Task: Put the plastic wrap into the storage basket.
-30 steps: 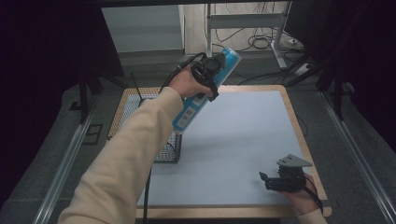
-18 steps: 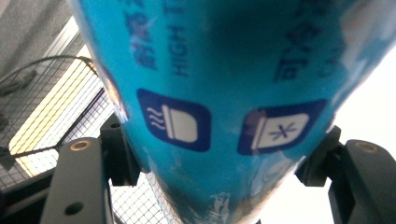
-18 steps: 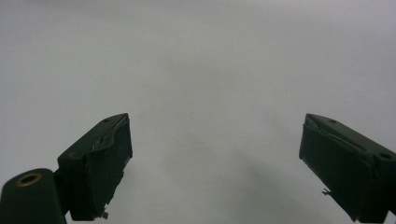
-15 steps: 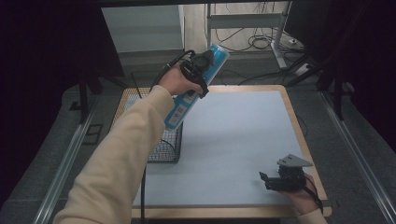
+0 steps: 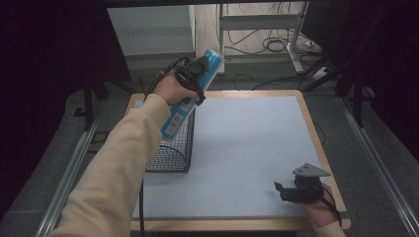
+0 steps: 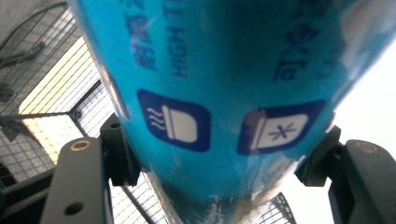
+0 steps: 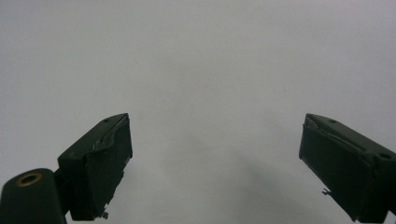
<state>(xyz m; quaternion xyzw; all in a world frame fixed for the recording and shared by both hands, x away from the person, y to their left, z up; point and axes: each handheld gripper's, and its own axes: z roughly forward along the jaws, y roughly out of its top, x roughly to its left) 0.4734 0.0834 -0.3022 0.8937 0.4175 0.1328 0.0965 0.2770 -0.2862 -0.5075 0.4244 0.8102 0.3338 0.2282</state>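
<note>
A long blue box [image 5: 190, 94] with white print is held tilted above the black wire basket [image 5: 170, 153] at the table's left side. My left gripper [image 5: 190, 76] is shut on the blue box [image 6: 219, 93], whose icons and lettering loom close in the left gripper view, with basket mesh [image 6: 42, 107] beneath. The box's lower end hangs over the basket's right rim. My right gripper [image 5: 284, 190] rests near the front right corner of the table, open, with nothing between its jaws [image 7: 212, 163] but the pale mat.
A pale blue-grey mat [image 5: 247, 143] covers the wooden table [image 5: 316, 138]. Metal rails [image 5: 69, 168] run along both sides. Cables and a desk frame [image 5: 276, 29] lie on the floor beyond the far edge.
My left gripper has carried the blue box leftward, from over the mat's back area to above the wire basket. The right gripper has stayed in place.
</note>
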